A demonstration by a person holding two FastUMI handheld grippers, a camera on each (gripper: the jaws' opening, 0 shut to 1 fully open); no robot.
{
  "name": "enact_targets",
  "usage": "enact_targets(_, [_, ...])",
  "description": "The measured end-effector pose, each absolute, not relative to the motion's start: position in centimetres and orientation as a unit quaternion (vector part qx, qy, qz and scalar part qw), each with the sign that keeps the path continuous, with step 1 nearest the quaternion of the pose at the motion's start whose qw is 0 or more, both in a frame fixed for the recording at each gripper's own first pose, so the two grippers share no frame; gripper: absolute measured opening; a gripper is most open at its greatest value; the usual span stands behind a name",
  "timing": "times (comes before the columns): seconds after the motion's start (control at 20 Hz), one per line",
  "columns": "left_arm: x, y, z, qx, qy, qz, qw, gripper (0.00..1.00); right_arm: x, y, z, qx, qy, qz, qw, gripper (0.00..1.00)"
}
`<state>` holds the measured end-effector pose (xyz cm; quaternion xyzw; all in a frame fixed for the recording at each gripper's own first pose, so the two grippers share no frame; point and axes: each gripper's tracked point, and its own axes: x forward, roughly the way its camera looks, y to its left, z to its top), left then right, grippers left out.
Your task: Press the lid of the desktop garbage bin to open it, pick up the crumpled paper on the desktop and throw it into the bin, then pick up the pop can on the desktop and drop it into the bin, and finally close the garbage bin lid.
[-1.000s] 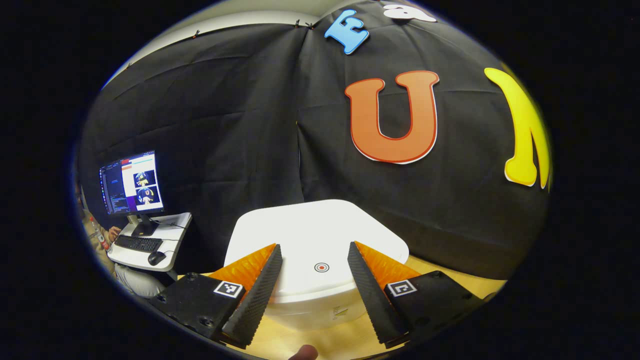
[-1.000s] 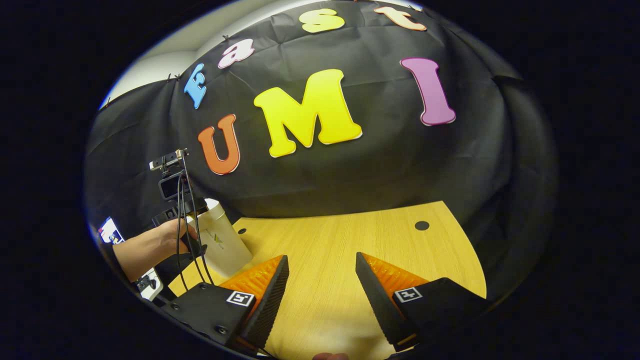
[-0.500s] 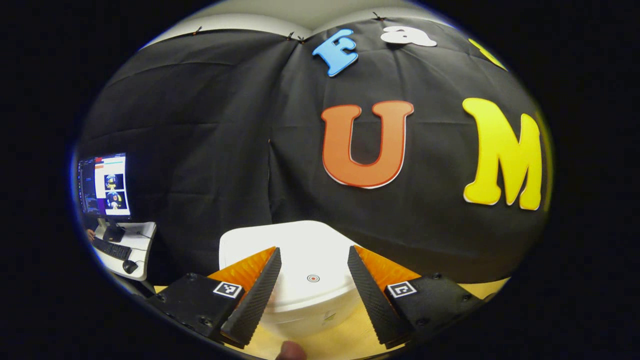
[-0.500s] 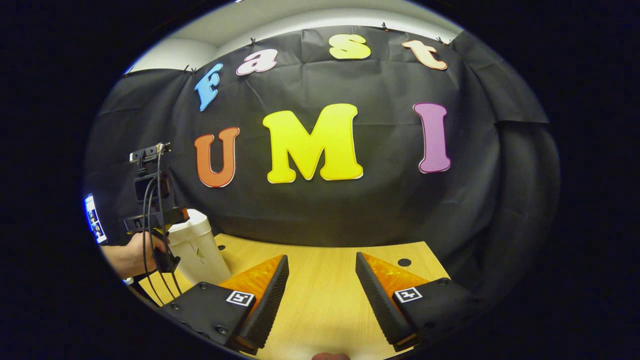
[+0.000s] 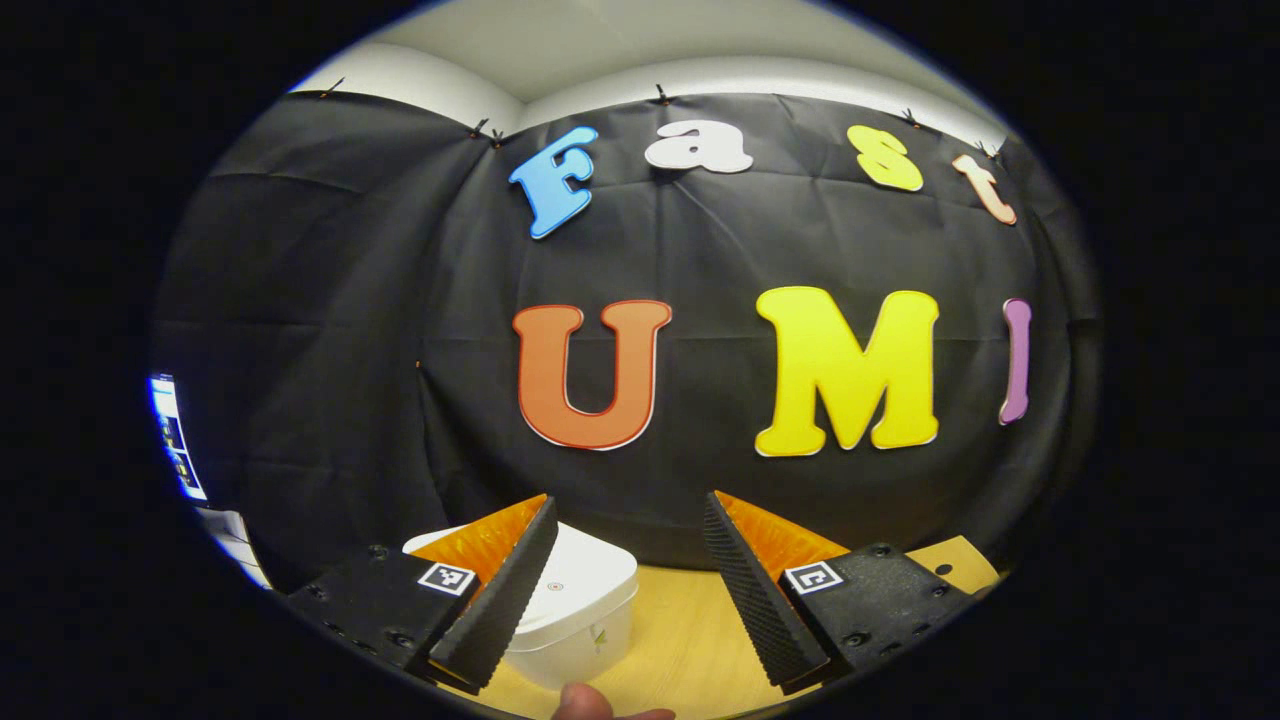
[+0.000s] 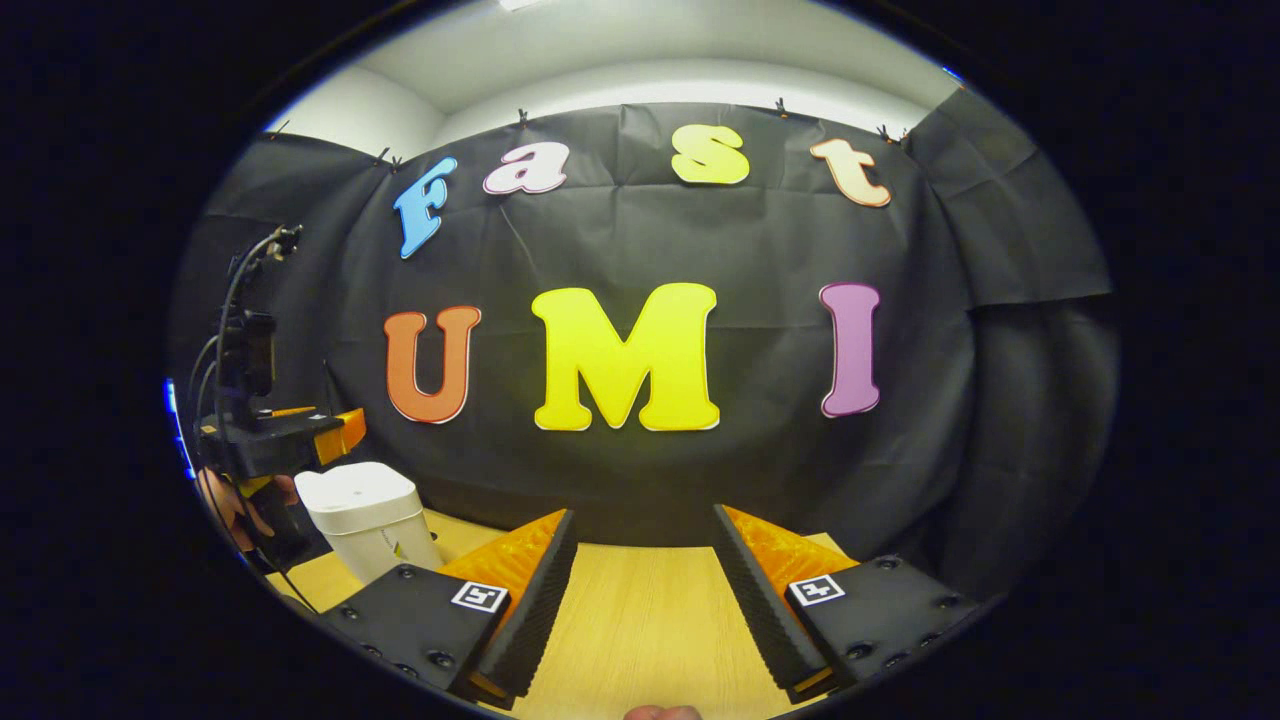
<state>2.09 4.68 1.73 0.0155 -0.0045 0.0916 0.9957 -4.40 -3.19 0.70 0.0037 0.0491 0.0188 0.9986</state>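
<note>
The white garbage bin (image 5: 580,610) stands on the wooden desk with its lid down; a small round mark sits on the lid. My left gripper (image 5: 625,580) is open, drawn back above and to the right of the bin, with nothing between its fingers. In the right gripper view the same bin (image 6: 368,515) stands at the far left of the desk, lid shut. The left gripper (image 6: 320,432) hangs there above and left of the bin, held by a hand (image 6: 232,502). My right gripper (image 6: 640,590) is open over bare desk.
The wooden desk (image 6: 640,620) runs back to the black cloth wall. A dark round hole (image 5: 946,568) marks the desk's far right corner. A lit monitor (image 5: 175,440) shows at the far left edge, outside the booth.
Both grippers have pulled back and tilted upward, away from the bin. The bin has shrunk and slid to the lower left in the left gripper view. Both stayed open.
</note>
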Motion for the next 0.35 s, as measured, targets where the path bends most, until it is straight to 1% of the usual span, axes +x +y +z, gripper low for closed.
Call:
enact_targets(0.1, [0.1,3.3,2.2,0.027,-0.01,0.058,0.998,0.96,-4.5,-2.5,1.2,0.008,0.039,0.014,0.999,0.86])
enact_targets(0.35, [-3.1,1.8,2.8,0.054,-0.036,0.023,0.998,0.96,-5.6,-2.0,2.4,0.018,0.016,-0.013,1.0,0.87])
